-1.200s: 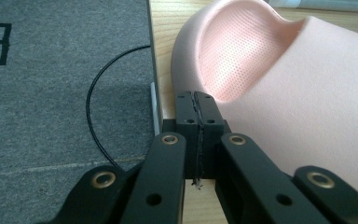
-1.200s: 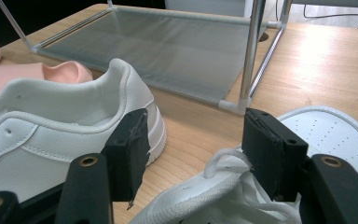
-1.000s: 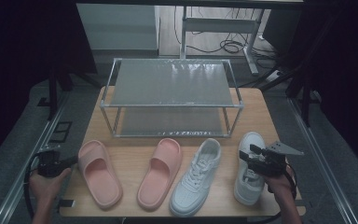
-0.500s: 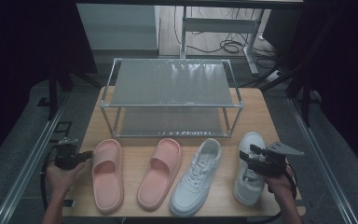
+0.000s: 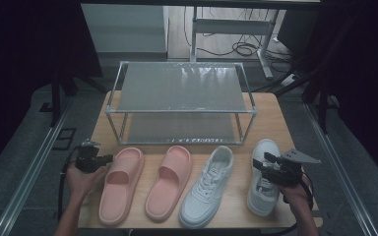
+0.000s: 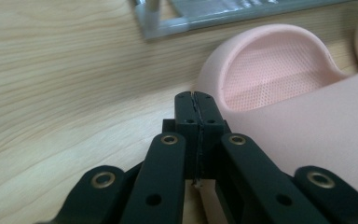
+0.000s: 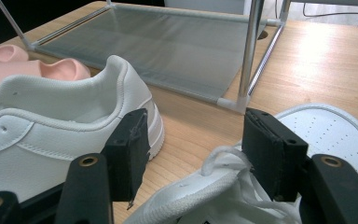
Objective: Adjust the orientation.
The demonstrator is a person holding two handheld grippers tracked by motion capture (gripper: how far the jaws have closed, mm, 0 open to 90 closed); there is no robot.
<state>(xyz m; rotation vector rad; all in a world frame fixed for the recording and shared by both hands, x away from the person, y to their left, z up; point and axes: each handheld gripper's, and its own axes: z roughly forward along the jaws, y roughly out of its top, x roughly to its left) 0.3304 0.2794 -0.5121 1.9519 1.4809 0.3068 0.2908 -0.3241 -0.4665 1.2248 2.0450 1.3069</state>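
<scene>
Four shoes lie in a row on the wooden table [image 5: 270, 113]: two pink slippers [image 5: 120, 184] [image 5: 170, 182] and two white sneakers [image 5: 206, 189] [image 5: 266, 189]. My left gripper [image 5: 108, 158] sits at the left slipper's toe end, jaws shut with nothing between them. In the left gripper view its tips [image 6: 197, 100] meet right beside the slipper's rim [image 6: 279, 79]. My right gripper [image 5: 262, 162] hovers over the right sneaker, open. In the right gripper view its pads [image 7: 128, 149] straddle that sneaker's laces and tongue [image 7: 219, 161] without pressing; the other sneaker's heel [image 7: 51, 121] is to the left.
A two-tier metal shoe rack [image 5: 182, 98] with mesh shelves stands behind the shoes, its front foot [image 6: 154, 18] close to the left slipper. Bare wood lies left of the slippers [image 6: 51, 93]. The table's left edge is near my left hand [image 5: 78, 179].
My left gripper has moved right and forward, from off the table's left edge to the left slipper's toe end. The right gripper has kept still over the sneaker.
</scene>
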